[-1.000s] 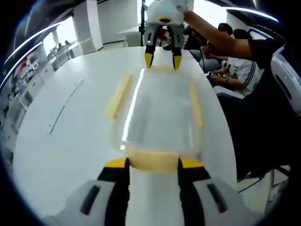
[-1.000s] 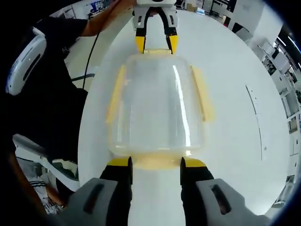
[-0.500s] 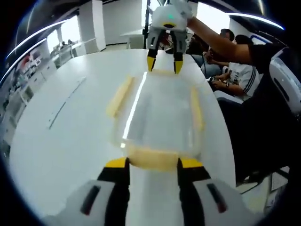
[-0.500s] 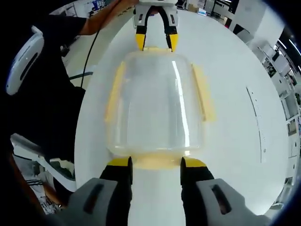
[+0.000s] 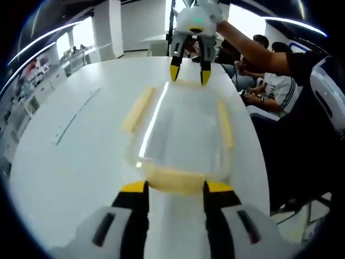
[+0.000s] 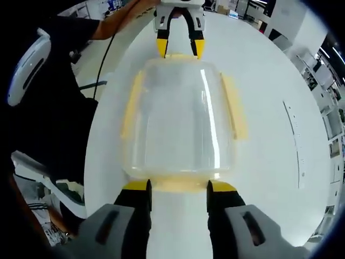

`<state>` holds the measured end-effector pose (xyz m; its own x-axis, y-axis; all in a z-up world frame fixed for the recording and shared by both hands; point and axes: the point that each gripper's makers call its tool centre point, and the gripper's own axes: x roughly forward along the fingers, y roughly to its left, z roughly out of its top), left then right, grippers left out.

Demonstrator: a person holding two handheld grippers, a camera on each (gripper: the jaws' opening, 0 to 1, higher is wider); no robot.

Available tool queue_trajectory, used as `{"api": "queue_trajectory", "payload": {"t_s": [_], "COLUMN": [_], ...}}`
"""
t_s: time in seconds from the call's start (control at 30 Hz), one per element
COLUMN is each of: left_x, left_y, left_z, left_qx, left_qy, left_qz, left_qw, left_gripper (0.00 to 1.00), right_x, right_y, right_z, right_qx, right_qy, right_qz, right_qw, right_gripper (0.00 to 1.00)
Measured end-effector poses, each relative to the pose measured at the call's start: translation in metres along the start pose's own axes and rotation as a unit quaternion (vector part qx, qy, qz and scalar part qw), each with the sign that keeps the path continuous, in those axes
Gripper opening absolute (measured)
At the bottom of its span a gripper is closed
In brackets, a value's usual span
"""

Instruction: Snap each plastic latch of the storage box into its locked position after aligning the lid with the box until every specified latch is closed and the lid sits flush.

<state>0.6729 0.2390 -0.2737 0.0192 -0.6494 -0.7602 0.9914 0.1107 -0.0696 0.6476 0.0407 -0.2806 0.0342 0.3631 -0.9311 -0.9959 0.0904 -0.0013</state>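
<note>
In the left gripper view, we find the left gripper [image 5: 174,188] at 6 o'clock, its yellow-tipped jaws spread to either side of the near end latch [image 5: 173,179] of the storage box [image 5: 180,132]. The tips sit at the latch's two ends; whether they press on it, we cannot tell. The box is clear plastic with its lid [image 5: 183,124] on, resting on the white table [image 5: 70,162] and running from the gripper toward 12 o'clock. Pale yellow side latches lie along both long edges, one at 10 o'clock [image 5: 138,109] and one at 2 o'clock [image 5: 225,124]. At 12 o'clock the right gripper [image 5: 189,75] comes down on the far end of the box, jaws apart, carried by a person's arm [image 5: 253,46] reaching in from 2 o'clock. Seated people [image 5: 269,75] appear beyond the table at 2 o'clock.

In the right gripper view, we record the mirror arrangement: the right gripper [image 6: 178,187] at 6 o'clock with jaws spread astride the end latch [image 6: 178,183] nearest it, the box [image 6: 178,118] in the centre, and the left gripper [image 6: 179,48] at 12 o'clock, likewise parted at the opposite end.
</note>
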Motion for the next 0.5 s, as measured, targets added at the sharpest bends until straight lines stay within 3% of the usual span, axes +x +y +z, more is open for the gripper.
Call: {"api": "queue_trajectory", "payload": {"t_s": [0.5], "left_x": [0.0022], "left_y": [-0.0011], "left_z": [-0.0011], "left_qx": [-0.001], "left_qy": [-0.007], "left_qz": [0.0], "left_qw": [1.0], "left_gripper": [0.39], "right_x": [0.0022], "right_y": [-0.001], "right_z": [-0.0021], "right_qx": [-0.015], "right_qy": [0.007], "right_qz": [-0.001], "right_qw": [0.9999], "right_gripper": [0.4]}}
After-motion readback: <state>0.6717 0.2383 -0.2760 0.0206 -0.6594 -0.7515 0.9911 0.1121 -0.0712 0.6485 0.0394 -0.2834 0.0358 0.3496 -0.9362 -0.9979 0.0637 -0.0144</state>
